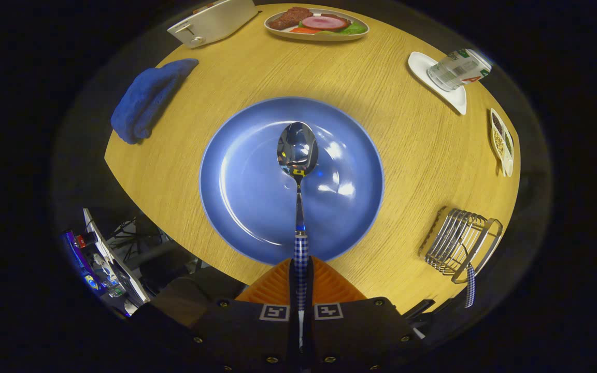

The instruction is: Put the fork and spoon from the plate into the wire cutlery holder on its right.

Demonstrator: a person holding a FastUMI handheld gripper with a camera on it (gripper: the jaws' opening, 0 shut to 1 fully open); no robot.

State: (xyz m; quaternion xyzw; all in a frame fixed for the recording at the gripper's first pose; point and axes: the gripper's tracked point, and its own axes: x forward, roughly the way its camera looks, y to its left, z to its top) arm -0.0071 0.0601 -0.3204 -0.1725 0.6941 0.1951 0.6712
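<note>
My gripper [301,274] is shut on the blue-and-white checked handle of the spoon [297,150], both orange fingers [272,285] pressing on it. The spoon points straight ahead, its shiny bowl hovering over the middle of the blue plate [236,181], which lies bare on the wooden table. The wire cutlery holder [459,238] stands to the right of the plate near the table's edge. A checked handle [470,286], like the spoon's, sticks out of the holder's near end; I take it for the fork.
A folded blue cloth [148,98] lies left of the plate. Beyond it are a toaster [213,20] and a dish of food [316,23]. At the far right a can [459,68] rests on a white dish [451,93], with a small divided dish [502,141] near it.
</note>
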